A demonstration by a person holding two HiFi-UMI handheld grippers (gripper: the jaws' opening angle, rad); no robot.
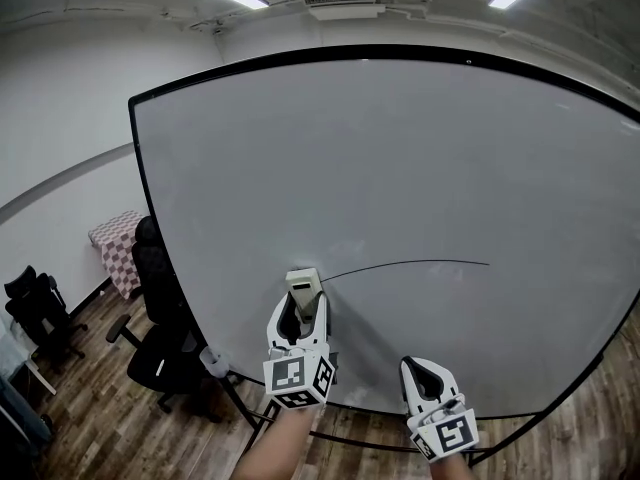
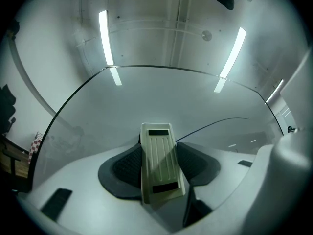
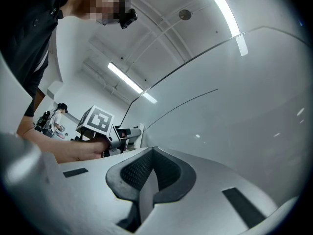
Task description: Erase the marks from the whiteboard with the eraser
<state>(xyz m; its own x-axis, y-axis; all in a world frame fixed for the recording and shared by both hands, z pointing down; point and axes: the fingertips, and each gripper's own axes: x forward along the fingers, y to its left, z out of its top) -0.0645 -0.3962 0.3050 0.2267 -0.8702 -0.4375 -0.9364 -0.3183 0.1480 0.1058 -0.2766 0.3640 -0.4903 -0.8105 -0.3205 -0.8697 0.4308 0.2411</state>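
A large whiteboard (image 1: 400, 178) fills the head view, with a thin dark line (image 1: 420, 263) drawn across its lower middle. My left gripper (image 1: 300, 313) is shut on a pale ribbed eraser (image 1: 304, 286), whose far end is at the board by the line's left end. In the left gripper view the eraser (image 2: 159, 163) sits clamped between the dark pads, the line (image 2: 215, 125) curving off to the right. My right gripper (image 1: 428, 378) hangs lower right, shut and empty; its own view shows the jaws (image 3: 152, 173) closed together and the line (image 3: 195, 98) on the board.
Black office chairs (image 1: 160, 308) stand left of the board's stand. A checkered table (image 1: 115, 243) sits by the left wall, and another black chair (image 1: 35, 308) further left. The floor is wood planks (image 1: 90, 428). A person stands far off in the right gripper view (image 3: 58, 114).
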